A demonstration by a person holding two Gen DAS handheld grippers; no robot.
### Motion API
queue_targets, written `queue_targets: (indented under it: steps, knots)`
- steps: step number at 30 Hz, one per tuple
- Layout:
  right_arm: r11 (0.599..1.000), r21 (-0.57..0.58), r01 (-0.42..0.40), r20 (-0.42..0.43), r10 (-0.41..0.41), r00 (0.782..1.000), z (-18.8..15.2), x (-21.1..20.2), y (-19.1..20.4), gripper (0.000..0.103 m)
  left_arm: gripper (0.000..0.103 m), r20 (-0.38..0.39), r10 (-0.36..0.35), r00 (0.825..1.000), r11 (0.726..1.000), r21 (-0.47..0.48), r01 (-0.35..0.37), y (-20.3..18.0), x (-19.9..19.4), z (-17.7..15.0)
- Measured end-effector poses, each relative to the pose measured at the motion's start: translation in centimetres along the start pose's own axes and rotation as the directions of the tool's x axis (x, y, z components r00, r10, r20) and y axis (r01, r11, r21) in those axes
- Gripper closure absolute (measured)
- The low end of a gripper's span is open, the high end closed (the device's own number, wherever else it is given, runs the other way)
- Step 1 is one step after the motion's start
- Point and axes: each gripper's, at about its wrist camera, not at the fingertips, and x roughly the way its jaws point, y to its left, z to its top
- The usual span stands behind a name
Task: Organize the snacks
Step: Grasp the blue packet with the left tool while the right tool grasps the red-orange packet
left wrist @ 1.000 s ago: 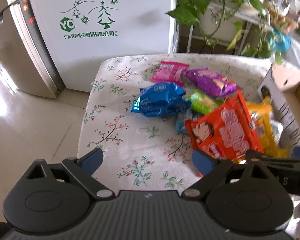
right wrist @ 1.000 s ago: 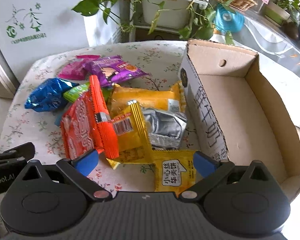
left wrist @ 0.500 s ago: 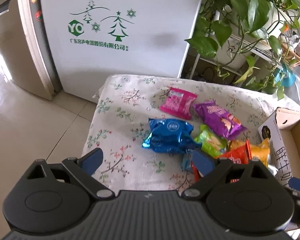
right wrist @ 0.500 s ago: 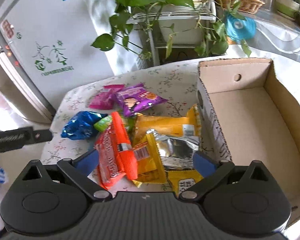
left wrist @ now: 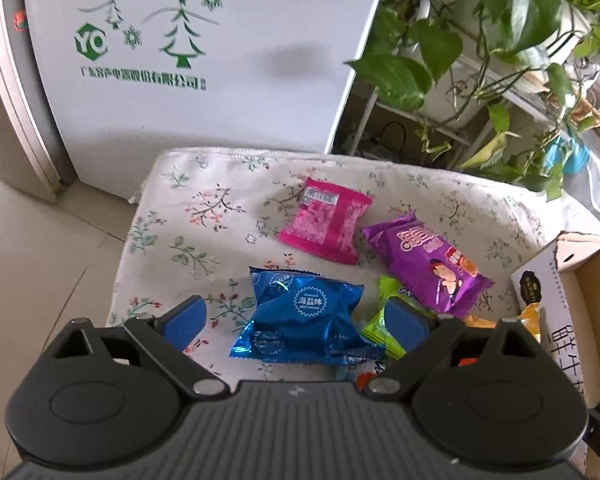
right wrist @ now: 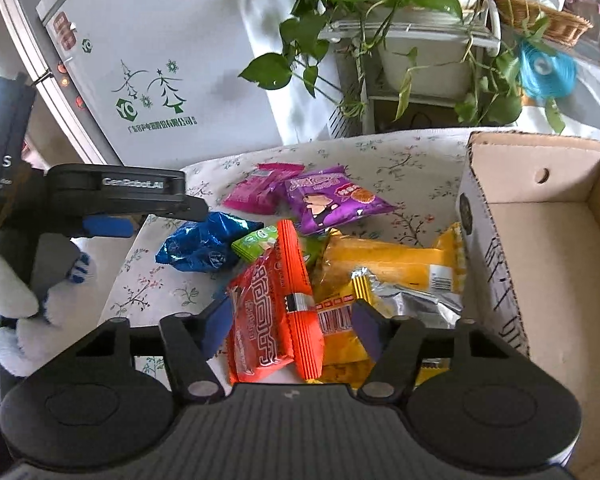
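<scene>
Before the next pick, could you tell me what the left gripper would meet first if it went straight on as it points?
Most likely the blue snack packet, lying between the left gripper's open jaws; depth is uncertain.

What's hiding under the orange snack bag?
The orange bag lies on a yellow packet and over a green one. Anything below them is covered.

We look down steeply from both wrists, close above the table. Our left view faces its far left corner; our right view faces the right side. Both share the blue packet and fridge.
</scene>
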Motion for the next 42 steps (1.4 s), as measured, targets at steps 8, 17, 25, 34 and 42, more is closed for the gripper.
queue_targets:
  steps: [8,17,25,34,42]
  knots:
    - [0.999,-0.019,-0.037,-0.024,0.037,0.999,-0.1,1.4,0.7,0.05,0.01,-0.044,0.014,0.999,1.0,0.004,-0.013,0.0,2.8,0.2]
    - [0.992,-0.069,-0.102,-0.091,0.095,0.991,-0.9,2.1,2.1,0.067,0.031,-0.071,0.033,0.997,0.999,-0.013,-0.034,1.5,4.2,-0.6]
    - [0.988,0.067,-0.141,-0.12,0.148,0.982,-1.4,3.6,1.7,0.044,0.027,-0.083,0.005,0.997,1.0,-0.001,-0.005,1.1,5.0,-0.9]
    - [0.984,0.065,-0.168,-0.235,0.179,0.955,-2.2,5.1,2.8,0.059,0.038,-0.055,-0.02,0.998,1.0,0.021,0.021,1.2,4.2,-1.3]
    - [0.942,-0.221,-0.254,-0.297,0.184,0.937,-3.3,2.0,5.4,0.032,0.038,-0.03,-0.055,0.998,0.997,0.051,0.056,2.3,1.9,-1.7]
